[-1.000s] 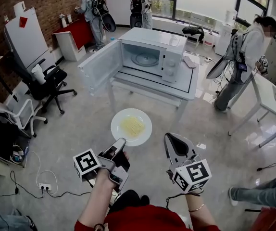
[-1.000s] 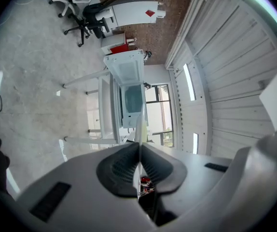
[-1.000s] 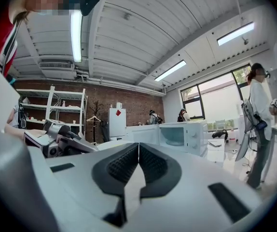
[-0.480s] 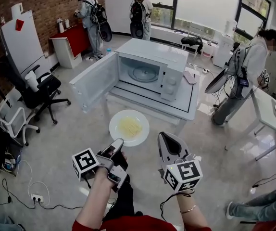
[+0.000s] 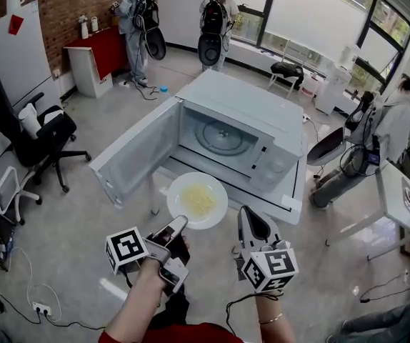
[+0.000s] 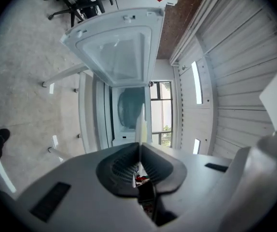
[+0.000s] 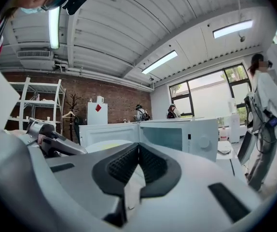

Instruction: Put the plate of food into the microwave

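Observation:
A white plate (image 5: 197,200) with yellow food hangs level in the air, just in front of the open microwave (image 5: 262,131). My left gripper (image 5: 179,222) is shut on the plate's near rim. In the left gripper view the plate (image 6: 141,122) shows edge-on between the pressed pads, with the microwave cavity (image 6: 129,105) straight ahead. The microwave door (image 5: 130,159) is swung out to the left, and the glass turntable (image 5: 223,138) inside is bare. My right gripper (image 5: 250,213) is shut on nothing, just right of the plate. The right gripper view shows the plate (image 7: 104,145) to its left.
The microwave stands on a white table (image 5: 291,202). Office chairs (image 5: 44,138) stand at the left, and cables (image 5: 19,299) lie on the floor there. Two people (image 5: 216,16) stand at the back, another person (image 5: 383,138) at the right beside a second table (image 5: 398,191).
Both grippers and the held plate have moved forward toward the microwave, which now looms much closer. The plate has come up to the table's near edge, in front of the open cavity.

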The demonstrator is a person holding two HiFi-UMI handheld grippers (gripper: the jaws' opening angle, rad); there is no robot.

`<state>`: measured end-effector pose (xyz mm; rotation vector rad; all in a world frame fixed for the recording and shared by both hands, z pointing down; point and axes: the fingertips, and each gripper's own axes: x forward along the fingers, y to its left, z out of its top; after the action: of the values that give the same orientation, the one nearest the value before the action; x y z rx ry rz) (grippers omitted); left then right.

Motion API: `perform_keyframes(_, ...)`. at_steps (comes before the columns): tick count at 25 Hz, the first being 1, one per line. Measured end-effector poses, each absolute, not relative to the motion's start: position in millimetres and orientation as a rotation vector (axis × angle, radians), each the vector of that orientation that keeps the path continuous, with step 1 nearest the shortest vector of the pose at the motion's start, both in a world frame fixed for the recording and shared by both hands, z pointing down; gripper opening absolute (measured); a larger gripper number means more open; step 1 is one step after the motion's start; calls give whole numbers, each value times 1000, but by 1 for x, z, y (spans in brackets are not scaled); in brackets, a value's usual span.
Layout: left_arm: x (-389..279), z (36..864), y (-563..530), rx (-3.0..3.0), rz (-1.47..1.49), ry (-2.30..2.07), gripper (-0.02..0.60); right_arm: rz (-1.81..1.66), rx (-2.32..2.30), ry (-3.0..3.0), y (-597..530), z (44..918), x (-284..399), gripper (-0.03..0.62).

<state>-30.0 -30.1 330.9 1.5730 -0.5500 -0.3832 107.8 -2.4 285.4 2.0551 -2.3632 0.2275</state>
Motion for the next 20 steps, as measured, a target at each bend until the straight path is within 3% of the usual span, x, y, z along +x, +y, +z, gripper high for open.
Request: perform_keyframes(20,34,354,-158,1592,-336,-543,23,262,2057,-2206,-104,305,143,15)
